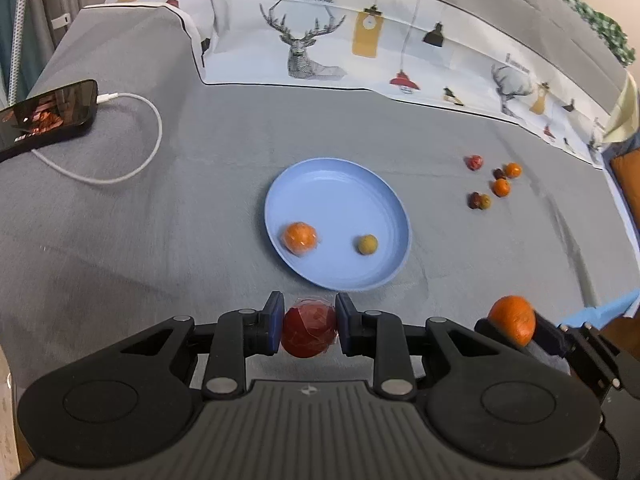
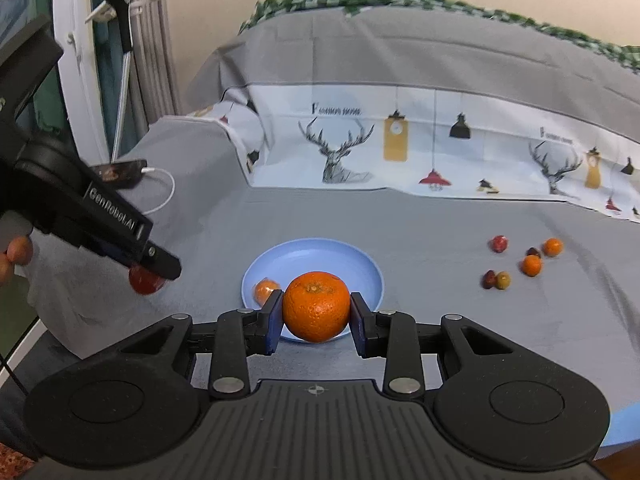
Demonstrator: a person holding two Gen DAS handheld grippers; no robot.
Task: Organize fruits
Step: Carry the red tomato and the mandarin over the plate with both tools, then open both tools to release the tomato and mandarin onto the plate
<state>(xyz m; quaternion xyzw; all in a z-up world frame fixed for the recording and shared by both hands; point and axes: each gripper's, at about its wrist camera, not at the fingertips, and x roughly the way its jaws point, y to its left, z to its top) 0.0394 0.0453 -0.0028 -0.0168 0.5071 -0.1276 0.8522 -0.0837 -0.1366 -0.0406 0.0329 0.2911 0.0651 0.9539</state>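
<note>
While a grey-covered bed (image 1: pixel 200 208) serves as the work surface, both handheld grippers carry fruit toward the blue plate (image 1: pixel 340 184) at its centre, the delivery step of the sorting job. Behind the plate lies a deer-print sheet (image 1: pixel 320 40); a phone (image 1: pixel 48 112) on a white charging cable (image 1: pixel 152 120) rests well off to the left, clear of the route. The left gripper (image 1: pixel 309 326) is clamped on a red fruit (image 1: pixel 308 328) wrapped in clear film, just short of the plate's near rim. The right gripper (image 2: pixel 316 312) is closed on a large orange (image 2: pixel 316 306), poised over the plate's near edge. Already in the plate sit a wrapped orange (image 1: pixel 300 238) and a small greenish fruit (image 1: pixel 367 244), apart from each other. By appearance, each gripper next needs to reach over bare plate and part its jaws without knocking those two or the other tool. A cluster of small fruits (image 1: pixel 492 184) waits on the cover to the right, still to be gathered.
</note>
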